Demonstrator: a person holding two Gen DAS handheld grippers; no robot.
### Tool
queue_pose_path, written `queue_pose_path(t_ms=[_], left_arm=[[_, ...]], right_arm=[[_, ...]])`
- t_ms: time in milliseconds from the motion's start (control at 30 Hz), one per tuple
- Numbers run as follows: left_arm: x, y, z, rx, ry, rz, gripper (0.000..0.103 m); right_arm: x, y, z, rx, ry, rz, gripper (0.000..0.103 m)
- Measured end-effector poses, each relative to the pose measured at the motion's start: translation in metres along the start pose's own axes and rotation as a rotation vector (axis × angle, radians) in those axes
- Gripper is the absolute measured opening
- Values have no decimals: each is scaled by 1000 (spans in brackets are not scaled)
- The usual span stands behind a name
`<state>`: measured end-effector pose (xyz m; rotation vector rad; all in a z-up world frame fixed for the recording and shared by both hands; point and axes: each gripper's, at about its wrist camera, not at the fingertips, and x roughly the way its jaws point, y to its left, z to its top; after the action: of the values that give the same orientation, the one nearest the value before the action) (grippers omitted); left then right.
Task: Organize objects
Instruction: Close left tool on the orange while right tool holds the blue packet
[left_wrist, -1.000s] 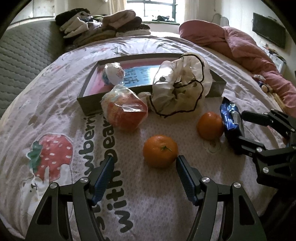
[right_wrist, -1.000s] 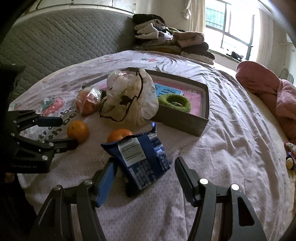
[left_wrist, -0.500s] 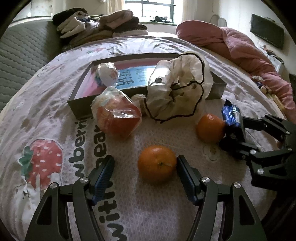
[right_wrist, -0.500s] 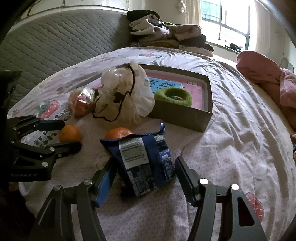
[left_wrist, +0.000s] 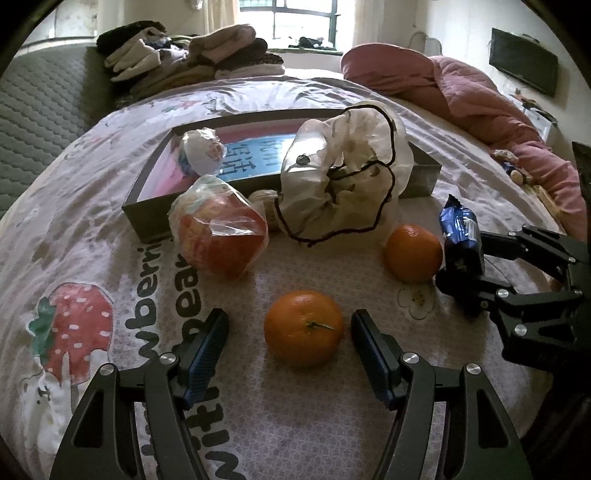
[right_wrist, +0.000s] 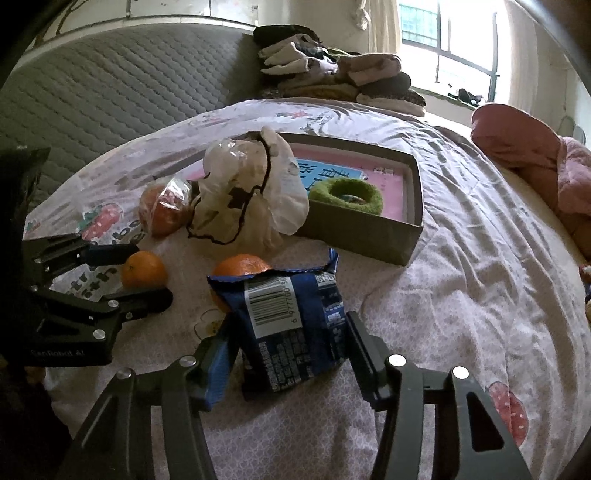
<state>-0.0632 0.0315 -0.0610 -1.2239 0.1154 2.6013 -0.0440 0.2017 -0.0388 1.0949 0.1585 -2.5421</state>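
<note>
The left gripper (left_wrist: 290, 332) is spread wide around a round orange mandarin (left_wrist: 303, 327) lying on the printed bedsheet (left_wrist: 332, 424); the fruit sits between the two fingers, nearer the right one, with sheet showing on the other side, and neither pad clearly touches it. The right gripper (right_wrist: 286, 341) brackets a dark blue crinkled snack packet (right_wrist: 291, 321) with both fingers at the packet's sides; whether the pads actually press it cannot be told.

A second round mandarin (left_wrist: 413, 253) lies just beside the packet, behind it in the right wrist view. Beyond, a white plastic bag with a dark drawstring (left_wrist: 343, 184) leans against the front wall of a shallow grey cardboard box (left_wrist: 147, 218), and a clear bag holding a red-orange fruit (left_wrist: 218, 236) rests just in front of that wall. Inside the box sit a fuzzy green ring (right_wrist: 345, 194) and a small white wrapped ball (left_wrist: 203, 149).

Open sheet lies near each gripper's base and to the right of the box, toward a pink duvet (left_wrist: 480, 96).

The packet's white label shows a barcode with digits starting 6 9777; the sheet's lettering reads in part "berri" and "bear". The left gripper's body is marked with small pale lettering, too blurred to read.
</note>
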Motion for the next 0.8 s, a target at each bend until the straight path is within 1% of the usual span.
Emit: queue_pose_path(t_ms=[200,333,367,500,567,633,800], left_arm=[[0,-1,-2,13,-5,-17,70],[0,-1,-2,12,-9,-27,64],[-1,0,-2,11,-10,-27,60],[-2,2,-2,3,-13,-34,52],[-2,3,-2,0,-14,-44,44],[-3,3,-2,-6,-16,-60,40],[-3,4,-3,0,-18,-62,40]], right_arm=[[-3,-9,-1,52,-6,19,55],[-4,-8,-1,52,-8,17,55],[-4,-7,-2,53,-9,15,55],[-5,-7,-2,57,-10,17,55],[-6,-6,-3,60,-11,18,55],[-6,-6,-4,64,-12,20,55],[-7,-8,-5,72,-16,22,55]])
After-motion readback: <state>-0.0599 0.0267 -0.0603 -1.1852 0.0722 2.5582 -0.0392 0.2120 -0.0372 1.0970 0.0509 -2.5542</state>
